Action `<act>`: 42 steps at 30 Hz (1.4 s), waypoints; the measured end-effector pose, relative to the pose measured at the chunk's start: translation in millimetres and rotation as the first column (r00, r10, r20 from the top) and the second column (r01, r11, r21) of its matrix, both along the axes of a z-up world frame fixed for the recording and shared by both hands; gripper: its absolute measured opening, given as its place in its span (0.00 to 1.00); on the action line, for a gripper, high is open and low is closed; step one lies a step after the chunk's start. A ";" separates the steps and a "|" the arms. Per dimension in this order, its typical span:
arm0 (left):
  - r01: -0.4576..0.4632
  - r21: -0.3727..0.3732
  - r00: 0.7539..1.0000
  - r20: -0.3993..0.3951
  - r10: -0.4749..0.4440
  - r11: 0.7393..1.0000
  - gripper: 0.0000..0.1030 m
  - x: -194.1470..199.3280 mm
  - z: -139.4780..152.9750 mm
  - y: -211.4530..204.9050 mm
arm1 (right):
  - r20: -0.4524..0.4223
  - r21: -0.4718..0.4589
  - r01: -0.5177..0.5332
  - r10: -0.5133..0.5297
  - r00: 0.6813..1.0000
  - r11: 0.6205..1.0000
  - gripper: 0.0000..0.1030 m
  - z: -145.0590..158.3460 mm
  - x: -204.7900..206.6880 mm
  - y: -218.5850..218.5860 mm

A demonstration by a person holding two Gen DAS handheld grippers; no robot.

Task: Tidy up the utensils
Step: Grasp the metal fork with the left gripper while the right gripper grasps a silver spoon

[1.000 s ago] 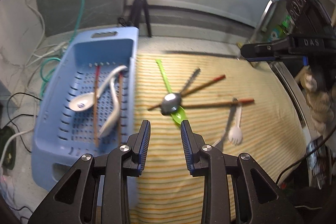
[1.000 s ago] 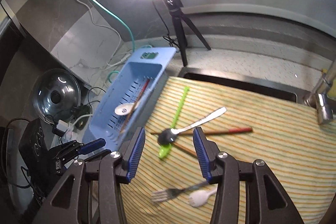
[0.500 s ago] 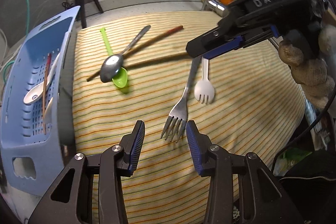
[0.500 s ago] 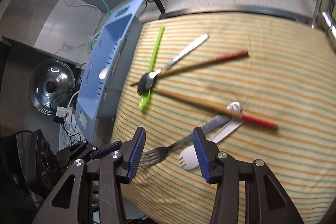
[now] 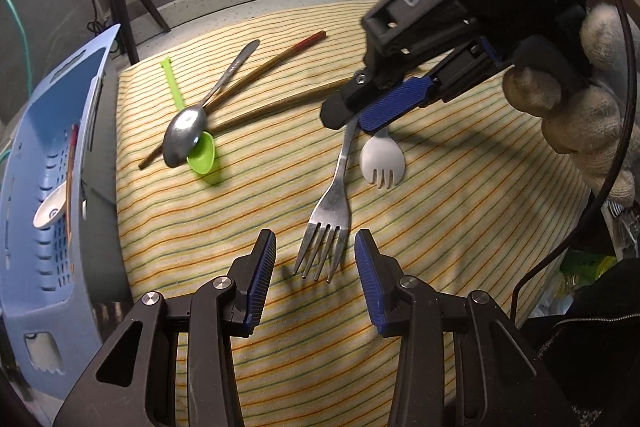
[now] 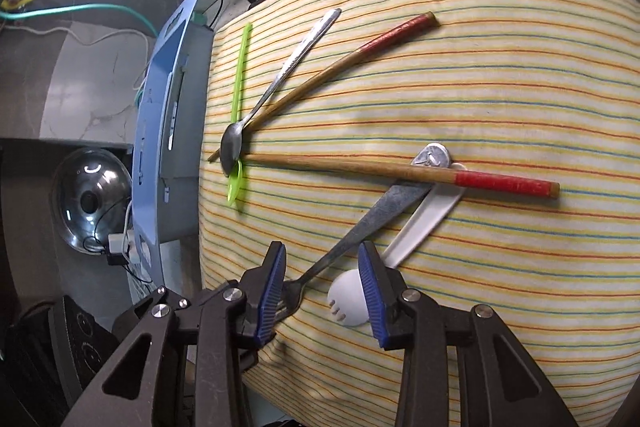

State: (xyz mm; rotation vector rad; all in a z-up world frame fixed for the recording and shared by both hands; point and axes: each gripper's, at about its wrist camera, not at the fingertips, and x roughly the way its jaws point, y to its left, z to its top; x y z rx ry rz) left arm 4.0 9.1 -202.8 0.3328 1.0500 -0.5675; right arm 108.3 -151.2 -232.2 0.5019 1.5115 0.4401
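Left wrist view: spread left gripper (image 5: 315, 259) brackets the steel fork (image 5: 334, 205) tines; handle runs toward one o'clock, where the right gripper (image 6: 322, 277), closing, straddles it untouched.

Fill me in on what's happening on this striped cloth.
A person is sorting utensils into the blue basket. The left gripper sits open around the metal fork tines; the right gripper, jaws just closing, straddles the fork's neck without pressing it, the white spork beside it. Spoons and chopsticks lie on the cloth.
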 end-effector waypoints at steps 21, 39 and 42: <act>0.019 -0.021 0.999 0.035 -0.018 1.000 0.21 -0.5 -6.9 -5.2 | -0.033 -0.008 0.105 -0.106 0.994 0.994 0.10 -13.2 6.3 -6.1; -0.008 -0.089 1.000 0.024 0.010 0.996 0.21 -3.3 -1.3 0.8 | -0.049 0.044 0.169 -0.167 0.985 0.985 0.10 -14.6 0.6 -5.0; -0.008 -0.086 1.000 0.026 0.010 0.996 0.21 -6.5 -0.4 4.6 | -0.055 0.060 0.173 -0.170 0.984 0.983 0.09 -13.6 -2.7 -3.5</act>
